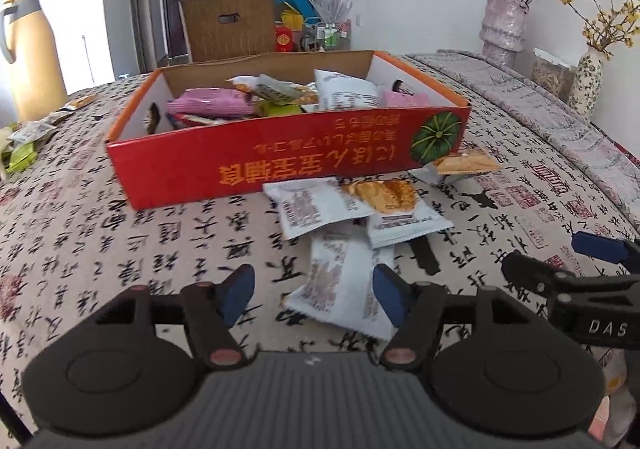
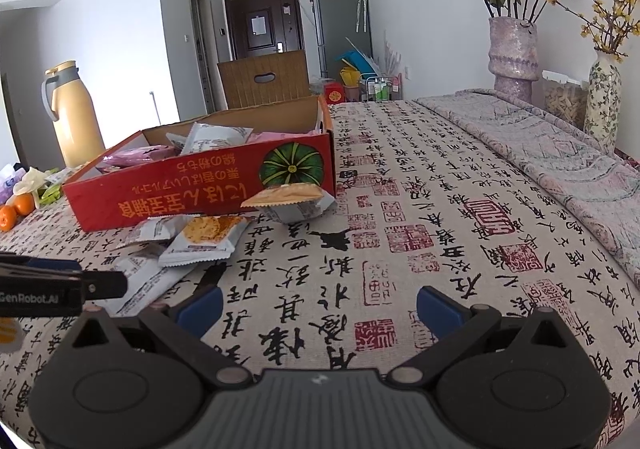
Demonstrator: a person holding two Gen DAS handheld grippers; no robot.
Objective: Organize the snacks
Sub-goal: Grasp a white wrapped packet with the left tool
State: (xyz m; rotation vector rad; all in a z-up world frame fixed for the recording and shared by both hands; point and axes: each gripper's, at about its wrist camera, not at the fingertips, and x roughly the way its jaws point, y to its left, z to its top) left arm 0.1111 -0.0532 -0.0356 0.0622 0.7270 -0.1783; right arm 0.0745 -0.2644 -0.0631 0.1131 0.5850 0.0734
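Left hand-held gripper (image 1: 314, 295) spread around a white snack packet (image 1: 340, 289); right hand-held gripper (image 2: 319, 307) spread — nothing between.

Bare bench (image 2: 400, 209) lies open ahead of right claw (image 2: 318, 307). Left claw (image 1: 314, 295) straddles a white snack packet (image 1: 340, 281); more packets (image 1: 360, 201) and the red box (image 1: 280, 153) block beyond.

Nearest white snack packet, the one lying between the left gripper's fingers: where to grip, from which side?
Take the white packet across its short width at mid-body, coming straight down and forward with the left gripper. It lies flat on the tablecloth, long axis running away from the camera, and the open fingers already straddle its near end. Its far end tucks under another packet, so lift gently.
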